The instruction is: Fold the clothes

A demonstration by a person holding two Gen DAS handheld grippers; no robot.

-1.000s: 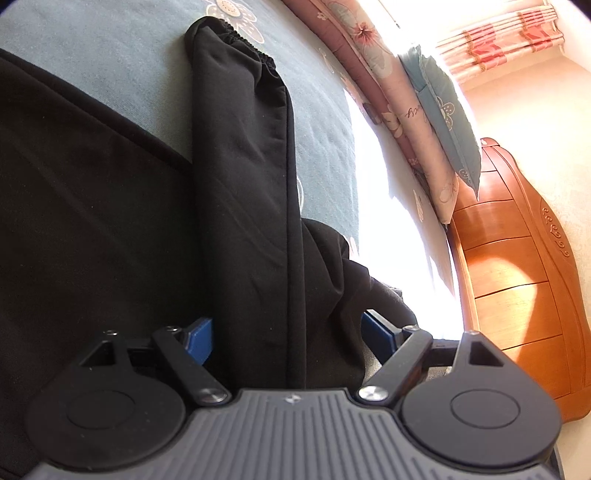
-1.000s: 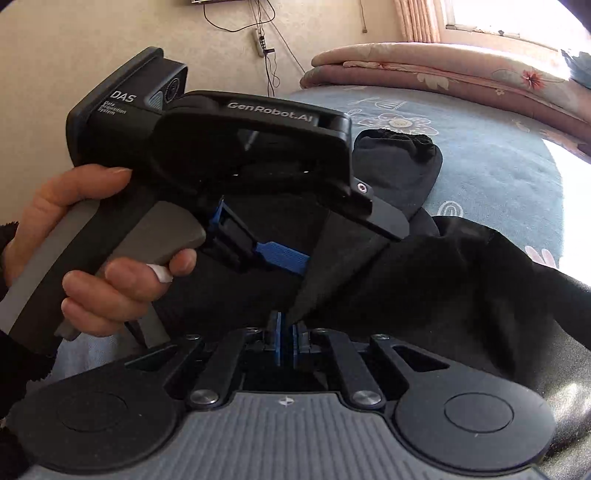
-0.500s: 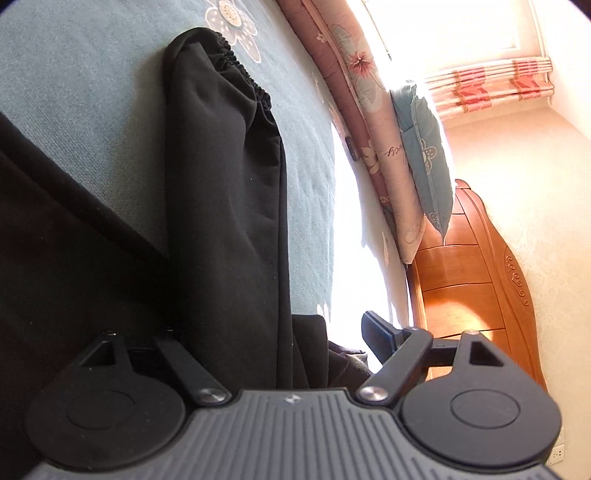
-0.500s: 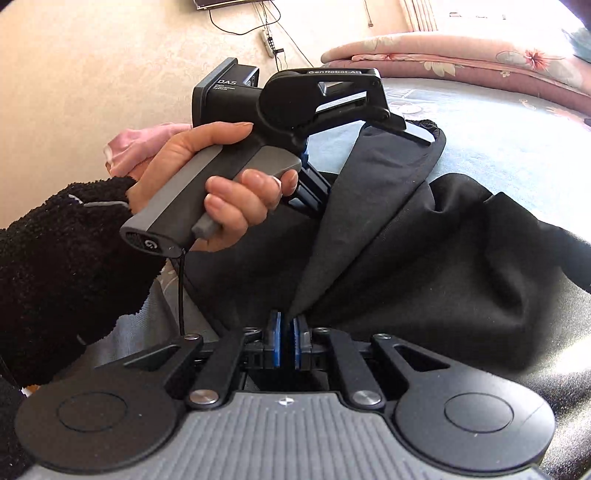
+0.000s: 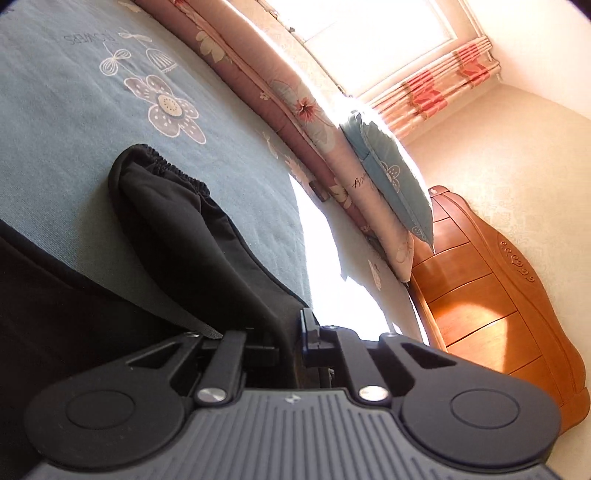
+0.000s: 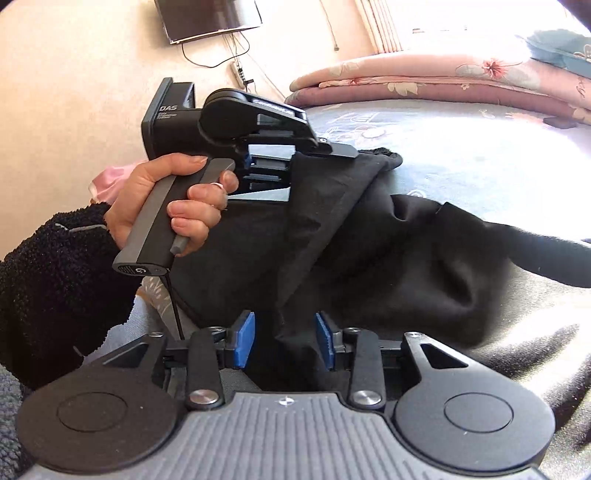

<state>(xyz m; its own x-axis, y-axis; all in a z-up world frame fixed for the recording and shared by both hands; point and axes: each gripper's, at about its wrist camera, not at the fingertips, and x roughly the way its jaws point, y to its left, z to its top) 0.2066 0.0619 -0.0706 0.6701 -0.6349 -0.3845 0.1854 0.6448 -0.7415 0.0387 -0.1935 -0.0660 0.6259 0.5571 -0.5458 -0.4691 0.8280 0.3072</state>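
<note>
A black garment [image 6: 406,258] lies bunched on the blue-grey bed cover [image 5: 92,55]. Its long part with a gathered elastic cuff [image 5: 162,162] stretches away from my left gripper [image 5: 295,332], whose jaws are closing and pinch this strip near its close end. In the right wrist view a hand [image 6: 177,199] holds that left gripper [image 6: 291,170] above the bed, with the black strip taut from its tips. My right gripper [image 6: 284,341] is opening: its blue pads [image 6: 243,339] stand apart, and a loose fold of the black cloth hangs between them without being pressed.
A rolled pink floral quilt [image 5: 295,96] and a blue pillow [image 5: 391,177] lie along the bed's far side. A wooden headboard [image 5: 498,295] stands at the right. A pink cloth [image 6: 107,181] lies behind the hand, under a wall screen [image 6: 207,14].
The left jaws, wide apart before, have come together on the black strip, and that gripper has lifted and tilted. The right jaws, pinched on the cloth before, now stand apart.
</note>
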